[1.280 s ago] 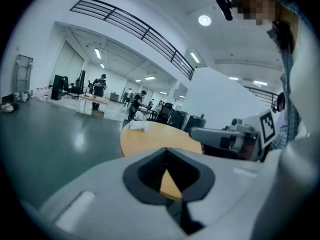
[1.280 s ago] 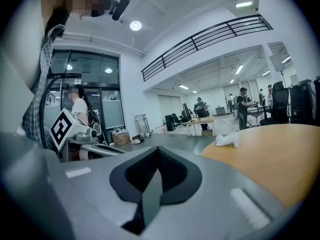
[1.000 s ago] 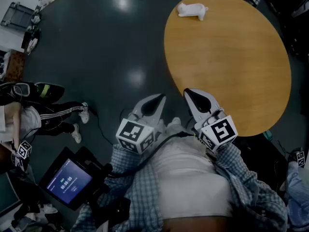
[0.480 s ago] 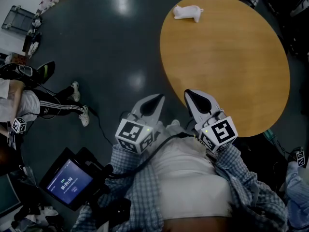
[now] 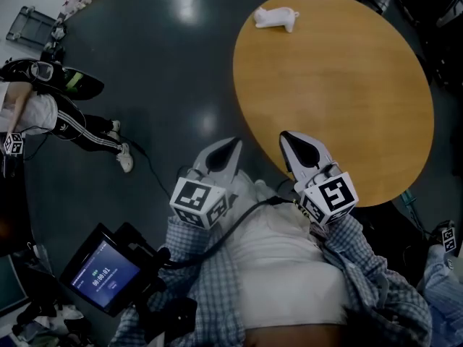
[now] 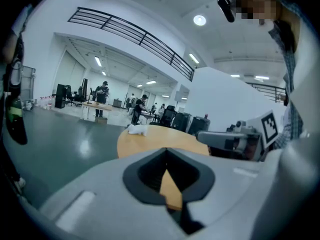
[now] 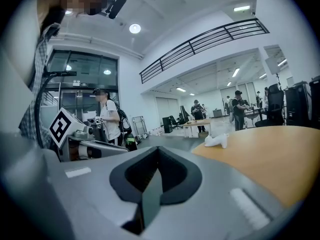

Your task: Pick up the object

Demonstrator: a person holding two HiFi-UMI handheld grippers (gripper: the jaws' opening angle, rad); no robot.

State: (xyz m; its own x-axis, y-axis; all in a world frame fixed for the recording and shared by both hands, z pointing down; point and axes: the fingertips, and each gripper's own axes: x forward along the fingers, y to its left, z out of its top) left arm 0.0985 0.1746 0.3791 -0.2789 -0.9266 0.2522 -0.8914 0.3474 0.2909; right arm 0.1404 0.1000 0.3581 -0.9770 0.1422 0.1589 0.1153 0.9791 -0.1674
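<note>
A small white object (image 5: 273,17) lies on the far edge of a round wooden table (image 5: 347,92). Both grippers are held close to the person's chest, far short of it. The left gripper (image 5: 230,147) hangs over the dark floor just left of the table's near rim, jaws shut and empty. The right gripper (image 5: 293,139) is over the table's near edge, also shut with nothing in it. The left gripper view shows the white object (image 6: 138,129) far ahead on the table (image 6: 165,140). In the right gripper view the object (image 7: 216,141) sits ahead to the right.
A person in a white top and striped trousers (image 5: 72,118) stands on the dark floor at the left. A lit screen (image 5: 101,273) hangs at the wearer's left hip, a cable running to it. A metal rack (image 5: 29,24) is at the top left. Desks and people stand far off.
The table and the white object have slid a little left in the head view. The person at the left has moved up the picture. Both grippers stay shut, in the same place.
</note>
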